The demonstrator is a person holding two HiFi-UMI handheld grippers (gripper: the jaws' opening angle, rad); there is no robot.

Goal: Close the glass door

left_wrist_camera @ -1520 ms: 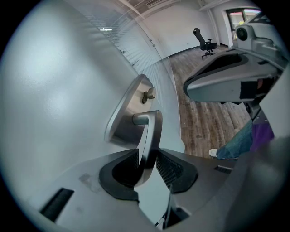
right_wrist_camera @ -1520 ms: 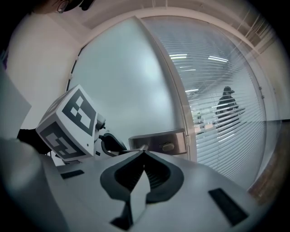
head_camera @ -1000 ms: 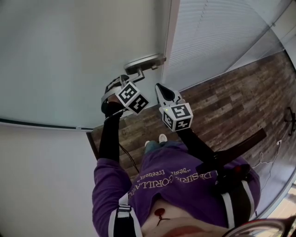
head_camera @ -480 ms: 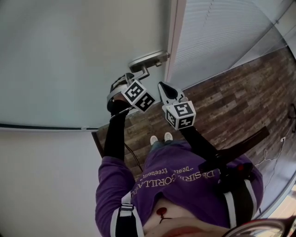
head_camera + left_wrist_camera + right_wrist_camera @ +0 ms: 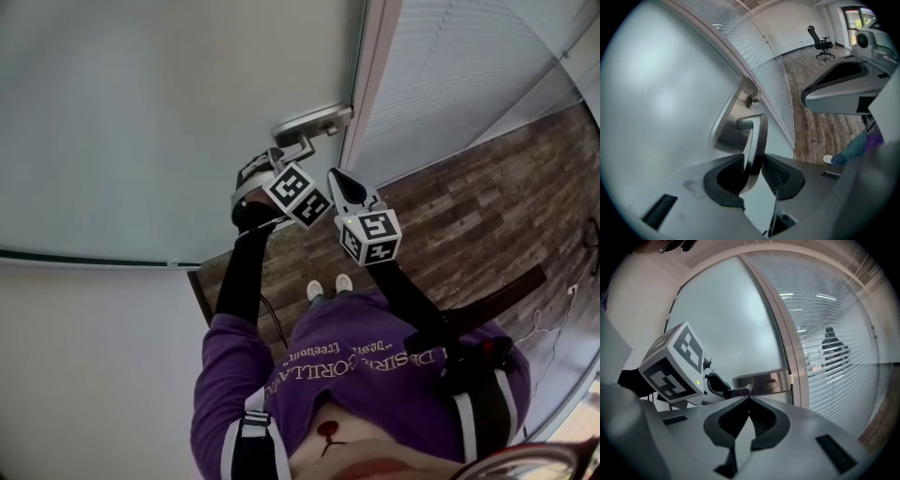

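At the glass door (image 5: 141,112), the left claw (image 5: 753,164) clamps the lever handle (image 5: 758,136) while the right claw (image 5: 749,400) hangs beside it, closed and empty.

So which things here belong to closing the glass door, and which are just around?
Job: glass door; door handle; left tongs, clamped on the handle.
Just around: right tongs, shut and empty; office chair; slatted blinds; wooden floor.
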